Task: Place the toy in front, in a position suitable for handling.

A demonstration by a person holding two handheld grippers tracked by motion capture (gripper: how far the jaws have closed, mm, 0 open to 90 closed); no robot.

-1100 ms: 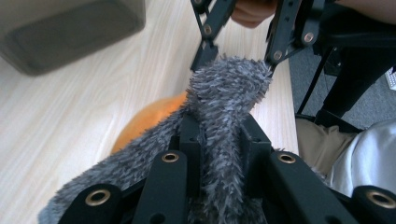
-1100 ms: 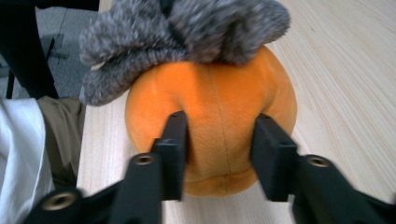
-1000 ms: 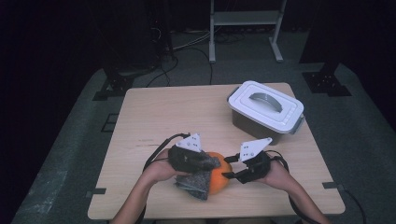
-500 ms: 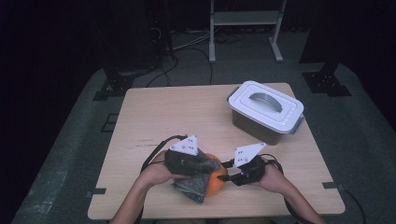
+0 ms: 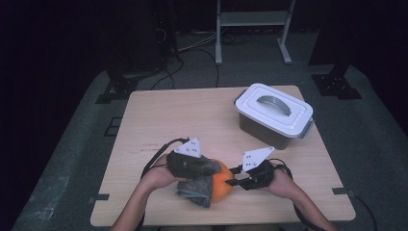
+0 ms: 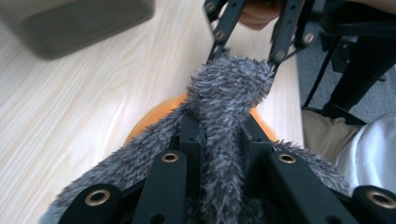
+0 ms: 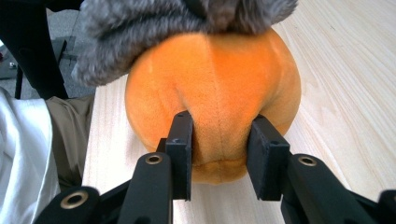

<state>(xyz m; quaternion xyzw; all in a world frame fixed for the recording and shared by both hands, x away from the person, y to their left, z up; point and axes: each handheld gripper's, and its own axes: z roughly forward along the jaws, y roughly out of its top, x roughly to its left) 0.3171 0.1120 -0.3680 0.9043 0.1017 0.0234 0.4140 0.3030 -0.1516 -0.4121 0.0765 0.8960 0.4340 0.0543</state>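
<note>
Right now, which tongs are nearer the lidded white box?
Right. The right tongs pinch the orange plush just in front of the white box; the left tongs, shut on the grey cloth, sit farther left.

Both forearms come in low, hands close together. The left gripper (image 5: 204,167) is clamped tight. The right gripper (image 7: 219,140) points at it, its 2 jaws just closing.

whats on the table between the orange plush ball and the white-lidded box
Only bare tabletop lies between the orange plush ball and the box, as the high view shows.
</note>
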